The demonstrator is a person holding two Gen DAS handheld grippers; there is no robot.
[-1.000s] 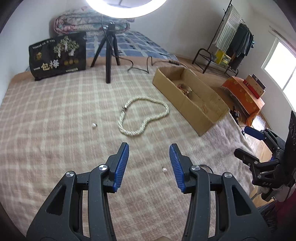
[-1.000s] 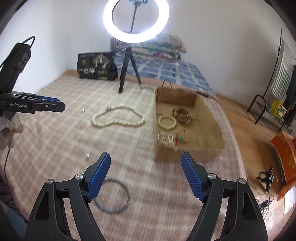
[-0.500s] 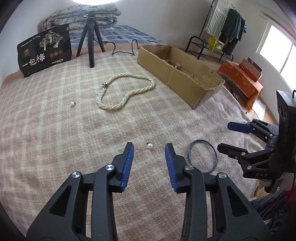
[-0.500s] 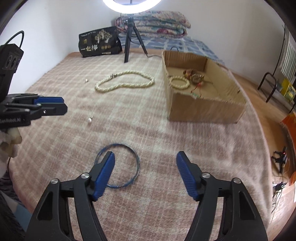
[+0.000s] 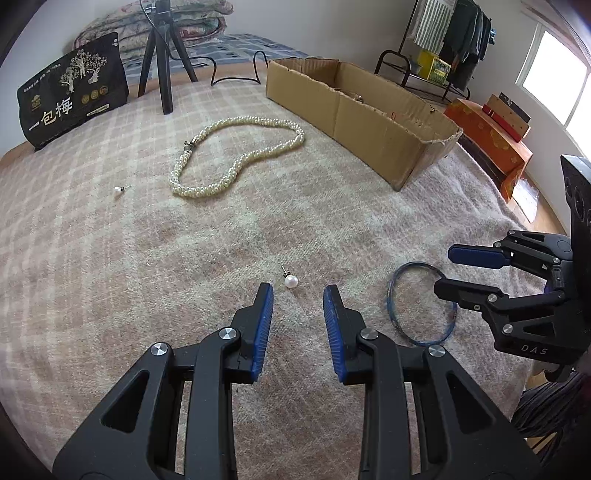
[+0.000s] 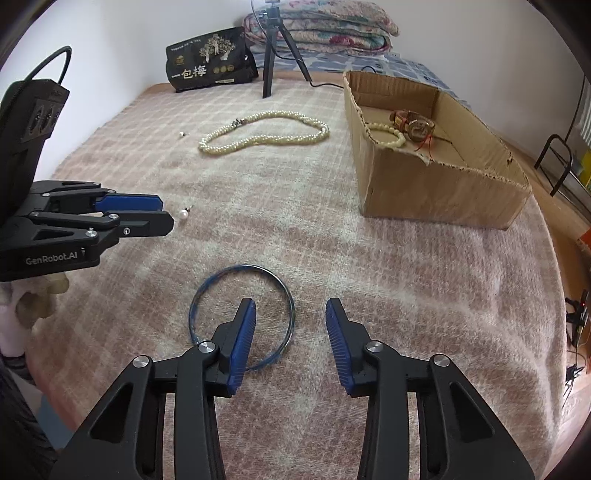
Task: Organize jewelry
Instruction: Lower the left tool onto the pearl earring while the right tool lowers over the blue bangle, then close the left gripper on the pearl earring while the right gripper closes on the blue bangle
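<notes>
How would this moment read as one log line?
left gripper: open, before earring | right gripper: open, over bangle | necklace: on blanket

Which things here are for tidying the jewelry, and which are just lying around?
For the job: pearl necklace, near pearl earring, far pearl earring, blue bangle, cardboard box.

Just lying about: black bag, tripod, folded quilts.

The right gripper [image 6: 290, 314] hangs with jaws apart over a blue bangle [image 6: 242, 317] on the bed [image 6: 406, 277]. At ten o'clock the left gripper [image 6: 162, 212] points at a pearl earring [image 6: 183, 214]. At one o'clock sits the cardboard box [image 6: 436, 184]; at twelve, the pearl necklace [image 6: 264, 133].
</notes>
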